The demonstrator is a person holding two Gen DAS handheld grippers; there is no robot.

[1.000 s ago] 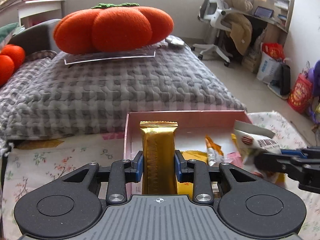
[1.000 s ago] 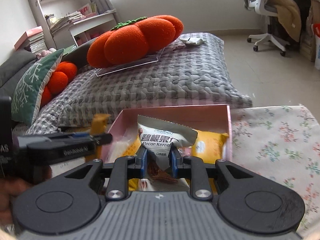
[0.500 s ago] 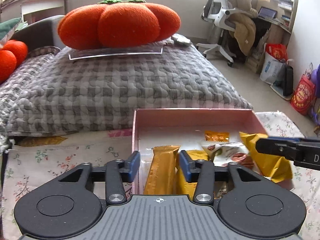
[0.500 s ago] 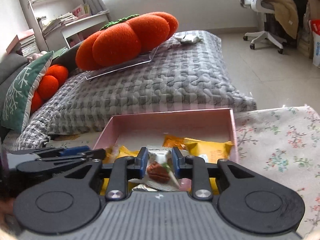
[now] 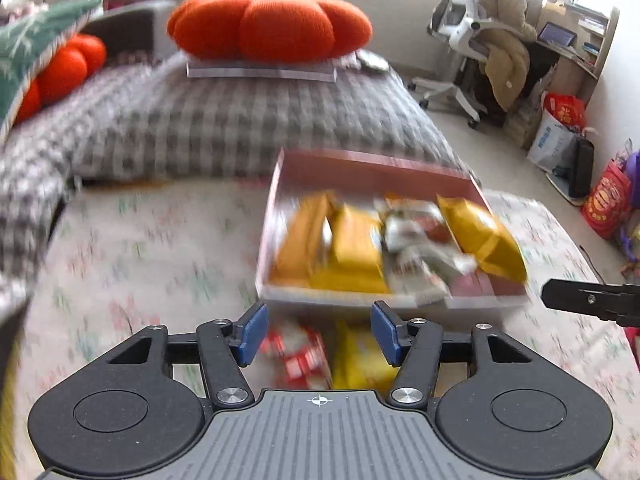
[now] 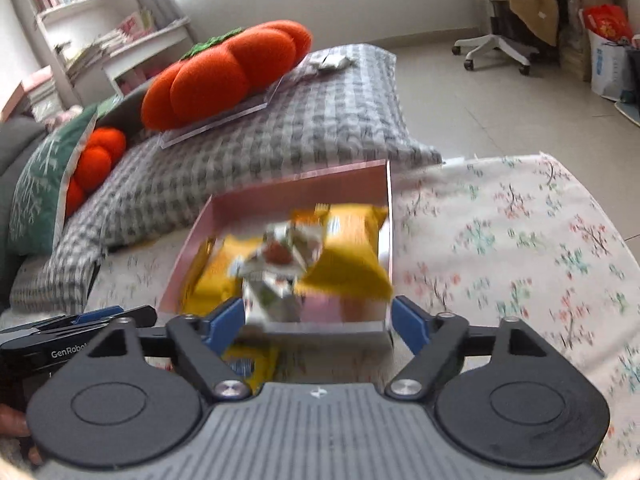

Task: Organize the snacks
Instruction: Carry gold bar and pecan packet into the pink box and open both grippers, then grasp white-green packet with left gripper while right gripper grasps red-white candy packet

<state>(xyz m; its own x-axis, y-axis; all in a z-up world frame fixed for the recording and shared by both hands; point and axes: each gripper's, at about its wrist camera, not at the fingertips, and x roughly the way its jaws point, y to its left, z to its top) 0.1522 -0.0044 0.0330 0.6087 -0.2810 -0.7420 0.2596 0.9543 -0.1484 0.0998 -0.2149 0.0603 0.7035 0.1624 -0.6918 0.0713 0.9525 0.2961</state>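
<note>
Now both claws opening, nothing pinched. Left claw (image 5: 319, 333) low centre of its frame, over blurry red and yellow packets (image 5: 332, 354) lying on the floral cloth (image 5: 140, 264). Right claw (image 6: 318, 325) spread at the pink box's (image 6: 280, 194) near edge. Snacks (image 5: 384, 244) piled inside box, mid-frame.

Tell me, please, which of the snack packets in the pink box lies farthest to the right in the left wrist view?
The plain golden-yellow pillow packet, angled against the pink box by its right wall; the white printed packets and other yellow ones lie left of it.
</note>
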